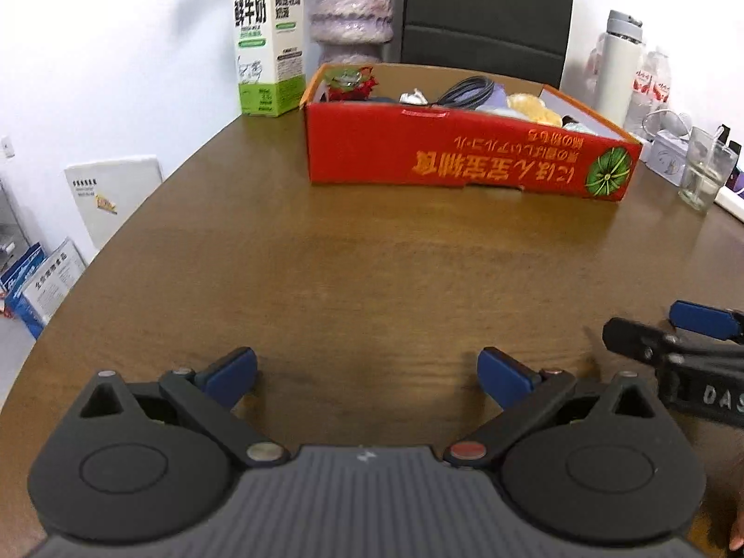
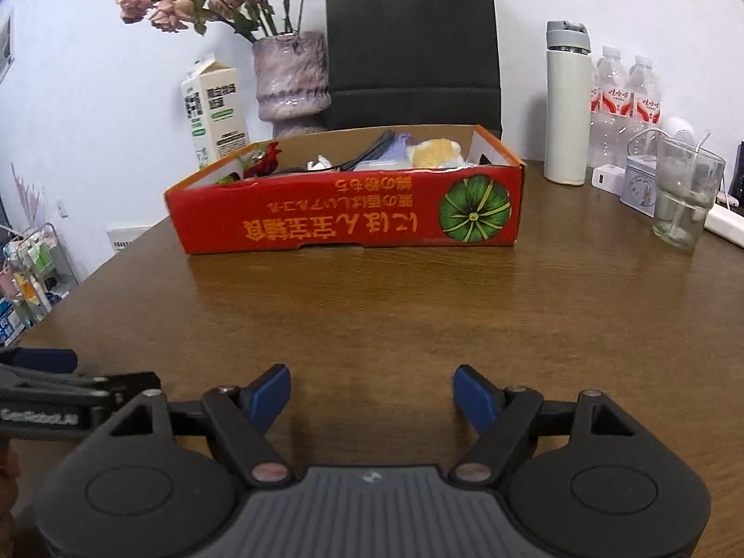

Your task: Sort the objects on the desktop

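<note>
**Materials & finish**

Table (image 2: 418,307): wood grain, smooth, slight sheen. Red box (image 2: 344,214): printed cardboard, semi-gloss outside, raw brown card inside. Milk carton (image 1: 267,42): coated paper. Vase (image 2: 290,81): glazed ceramic, glossy, mottled. Bag (image 2: 411,42): matt black paper. Tumbler (image 2: 686,195): clear glass. Flask (image 2: 566,107): matt white w/ grey plastic lid. Right gripper (image 2: 372,395): matt black plastic, blue pads, metal pivots.

Both the left gripper (image 1: 367,372) and right gripper (image 2: 372,393) angle downward side by side, jaws apparently wide apart and empty.

Brown wooden table (image 2: 418,307), red box (image 2: 344,214), milk carton (image 2: 211,111), vase (image 2: 290,79), glass (image 2: 686,195)
</note>
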`<state>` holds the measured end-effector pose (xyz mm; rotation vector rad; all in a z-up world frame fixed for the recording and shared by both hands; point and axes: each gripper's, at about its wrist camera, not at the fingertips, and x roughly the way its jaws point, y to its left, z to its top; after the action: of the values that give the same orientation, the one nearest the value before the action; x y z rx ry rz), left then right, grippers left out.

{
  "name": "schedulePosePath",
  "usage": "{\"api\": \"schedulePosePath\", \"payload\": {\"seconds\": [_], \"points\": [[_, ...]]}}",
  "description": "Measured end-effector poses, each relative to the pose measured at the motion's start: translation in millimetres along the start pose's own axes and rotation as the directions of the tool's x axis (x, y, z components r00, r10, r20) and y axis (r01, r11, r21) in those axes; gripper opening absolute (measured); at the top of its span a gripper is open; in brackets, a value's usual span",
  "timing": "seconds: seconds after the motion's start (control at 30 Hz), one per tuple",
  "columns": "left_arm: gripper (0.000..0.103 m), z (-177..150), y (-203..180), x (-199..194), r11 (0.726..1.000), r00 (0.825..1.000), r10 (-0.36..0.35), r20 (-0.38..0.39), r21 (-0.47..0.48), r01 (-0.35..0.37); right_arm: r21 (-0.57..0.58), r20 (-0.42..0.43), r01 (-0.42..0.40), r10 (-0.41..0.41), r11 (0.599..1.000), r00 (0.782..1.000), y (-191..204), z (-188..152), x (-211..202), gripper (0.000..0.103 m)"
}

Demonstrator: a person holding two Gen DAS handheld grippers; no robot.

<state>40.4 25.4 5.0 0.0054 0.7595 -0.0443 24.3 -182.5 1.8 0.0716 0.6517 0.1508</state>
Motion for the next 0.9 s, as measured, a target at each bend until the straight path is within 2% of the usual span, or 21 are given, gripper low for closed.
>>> {"api": "schedulePosePath", "payload": {"seconds": [0.07,0.3,0.37,0.6,0.9], "points": [[0.103,-4.2,-3.3,-2.4,1.0,1.0,0.018,0.01,0.02,-0.019,-0.012,-0.001,0.006,-0.006,1.0,1.0,4.8,-4.8,-5.7,0.081],[0.103,-15.0,-5.0,-9.7,1.0,0.999,0.009,0.045,0.017,-0.01,-0.044,-0.024,0.022,-0.024,0.999,0.999,16.0,-12.6,-11.8,0.091],[0.103,-15.8,-4.7,-9.7,1.0,0.999,0.006,0.051,0.014,-0.007,-0.059,-0.044,0.025,-0.028,0.998,0.999,18.4,-13.0,-8.7,0.103],[0.103,-15.5,-4.4,-8.9,1.0,0.998,0.005,0.057,0.014,-0.006,-0.086,-0.053,0.042,-0.046,0.995,0.998,20.7,-14.7,-9.3,0.103],[0.103,-15.4,-4.5,-9.0,1.0,0.998,0.005,0.057,0.014,-0.006,-0.06,-0.052,0.072,-0.075,0.996,0.996,17.1,-12.3,-6.8,0.103]]}}
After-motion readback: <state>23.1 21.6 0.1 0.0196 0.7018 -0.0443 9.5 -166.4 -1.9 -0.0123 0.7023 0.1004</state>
